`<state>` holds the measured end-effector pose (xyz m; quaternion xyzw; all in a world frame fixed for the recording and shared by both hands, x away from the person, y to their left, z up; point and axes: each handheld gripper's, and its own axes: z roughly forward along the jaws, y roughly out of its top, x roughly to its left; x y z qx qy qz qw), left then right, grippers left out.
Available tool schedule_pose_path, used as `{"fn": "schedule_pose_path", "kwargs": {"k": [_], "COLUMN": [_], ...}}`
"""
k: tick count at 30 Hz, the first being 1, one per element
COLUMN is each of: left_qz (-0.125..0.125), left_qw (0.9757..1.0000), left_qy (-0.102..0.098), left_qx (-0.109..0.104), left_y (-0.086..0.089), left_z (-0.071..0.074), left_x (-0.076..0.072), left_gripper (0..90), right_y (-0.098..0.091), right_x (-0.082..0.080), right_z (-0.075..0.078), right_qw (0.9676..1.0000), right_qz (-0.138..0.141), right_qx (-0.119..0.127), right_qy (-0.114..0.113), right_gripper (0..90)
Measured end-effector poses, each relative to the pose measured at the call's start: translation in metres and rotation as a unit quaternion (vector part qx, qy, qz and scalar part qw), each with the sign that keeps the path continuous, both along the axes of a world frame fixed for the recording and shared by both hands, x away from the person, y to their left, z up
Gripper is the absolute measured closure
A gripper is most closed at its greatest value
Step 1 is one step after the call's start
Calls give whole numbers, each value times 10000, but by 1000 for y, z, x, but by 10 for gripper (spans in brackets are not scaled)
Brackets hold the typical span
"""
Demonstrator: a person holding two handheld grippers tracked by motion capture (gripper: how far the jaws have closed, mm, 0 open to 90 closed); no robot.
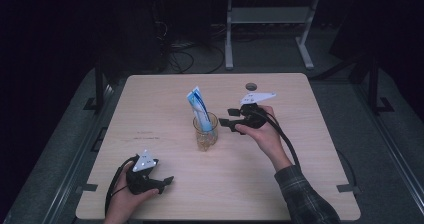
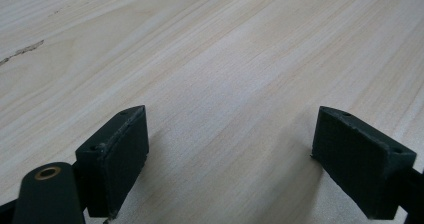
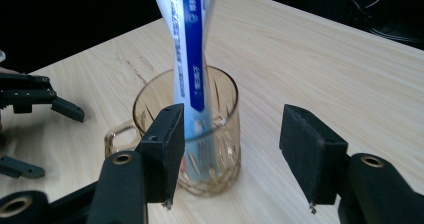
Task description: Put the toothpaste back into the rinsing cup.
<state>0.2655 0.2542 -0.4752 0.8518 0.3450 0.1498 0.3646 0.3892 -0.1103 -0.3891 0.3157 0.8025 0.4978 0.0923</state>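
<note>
fingers: left gripper (image 1: 169, 180) wide, empty | right gripper (image 1: 223, 118) wide, beside glass mug (image 1: 205, 132) | toothpaste tube (image 1: 199, 109) upright inside

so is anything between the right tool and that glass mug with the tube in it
Nothing visible. The right tool is open and faces the glass mug directly, with only bare table around it. The tube stands inside the mug.

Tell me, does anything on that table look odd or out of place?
Only mildly: a toothpaste tube stands leaning inside an amber glass mug, an unusual thing to find in a mug. Nothing looks spilled or broken.
</note>
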Motion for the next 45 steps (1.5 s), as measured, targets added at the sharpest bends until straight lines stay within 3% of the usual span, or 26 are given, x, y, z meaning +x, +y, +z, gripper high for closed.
{"fn": "schedule_pose_path", "kwargs": {"k": [17, 32, 45], "left_qz": [2, 7, 23], "left_qw": [10000, 10000, 10000], "left_qy": [1, 0, 1], "left_qx": [5, 5, 5], "left_y": [0, 0, 0], "left_z": [0, 0, 0], "left_x": [0, 0, -1], "left_gripper": [143, 143, 143], "right_y": [-46, -67, -98], "right_x": [-23, -41, -63], "right_z": [-23, -33, -42], "right_qw": [9994, 9990, 9976], "right_qz": [-321, -401, -631], "right_qx": [-41, -135, -139], "right_qy": [138, 156, 248], "right_gripper": [426, 421, 393]}}
